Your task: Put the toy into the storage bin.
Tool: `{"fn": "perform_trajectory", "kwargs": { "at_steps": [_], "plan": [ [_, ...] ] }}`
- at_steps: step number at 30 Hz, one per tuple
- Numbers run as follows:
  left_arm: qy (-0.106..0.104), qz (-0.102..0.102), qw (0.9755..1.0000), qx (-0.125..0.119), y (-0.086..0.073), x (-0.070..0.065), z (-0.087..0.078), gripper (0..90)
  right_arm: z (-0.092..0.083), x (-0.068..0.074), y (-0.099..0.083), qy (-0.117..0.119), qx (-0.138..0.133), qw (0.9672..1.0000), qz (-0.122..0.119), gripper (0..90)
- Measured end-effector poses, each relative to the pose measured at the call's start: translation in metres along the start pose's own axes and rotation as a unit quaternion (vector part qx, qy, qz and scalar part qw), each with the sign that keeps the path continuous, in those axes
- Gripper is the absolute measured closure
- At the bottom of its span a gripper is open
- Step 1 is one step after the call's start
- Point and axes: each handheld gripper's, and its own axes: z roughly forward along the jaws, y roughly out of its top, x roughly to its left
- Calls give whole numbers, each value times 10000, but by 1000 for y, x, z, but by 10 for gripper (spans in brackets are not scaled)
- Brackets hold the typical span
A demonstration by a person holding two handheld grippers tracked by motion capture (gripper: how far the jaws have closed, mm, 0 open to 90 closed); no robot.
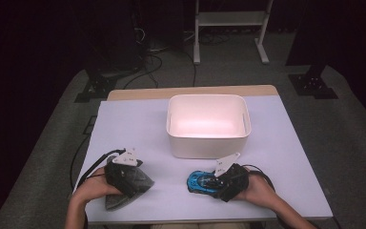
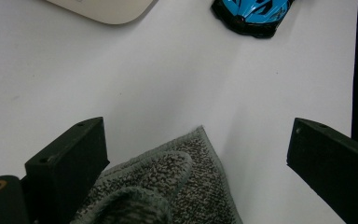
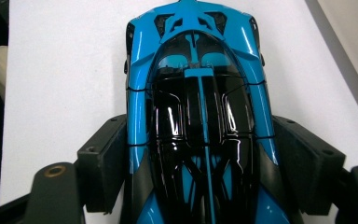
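The right gripper (image 3: 200, 163) closes its jaws against the flanks of the glossy blue-and-black toy car (image 3: 200, 116) on the white table (image 1: 276, 157), seemingly gripping it to lift into the white plastic bin (image 1: 208, 143), while the left gripper (image 2: 200, 154) spreads wide over the grey knitted cloth (image 2: 168, 186).

My right gripper (image 1: 219, 183) covers car's (image 3: 200, 126) rear; tail cut off at bottom edge. My left gripper (image 1: 128, 183) hides much of cloth (image 2: 177, 186). Cannot tell if pads touch car.
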Motion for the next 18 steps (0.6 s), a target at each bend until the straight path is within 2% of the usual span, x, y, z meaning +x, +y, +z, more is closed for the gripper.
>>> {"fn": "perform_trajectory", "kwargs": {
  "at_steps": [1, 3, 7, 14, 18],
  "plan": [
    [-1, 7, 10000, 7, 0, 0, 0, 42, 0, 1, 1, -4, 14, 10000, 32, 243],
    [5, -25, 10000, -44, 0, 0, -1, 42, 0, -1, 0, 57, -23, 10000, -48, 248],
    [4, -12, 10000, -26, -1, 1, -1, 42, -1, -4, -1, 167, -51, 9998, 30, 251],
    [3, -26, 10000, -33, -2, 1, -2, 42, -2, -6, -2, 223, -94, 9997, -16, 252],
    [16, -38, 10000, -50, -2, 1, -3, 41, -3, -8, -1, 333, -167, 9993, 34, 253]
  ]
}}
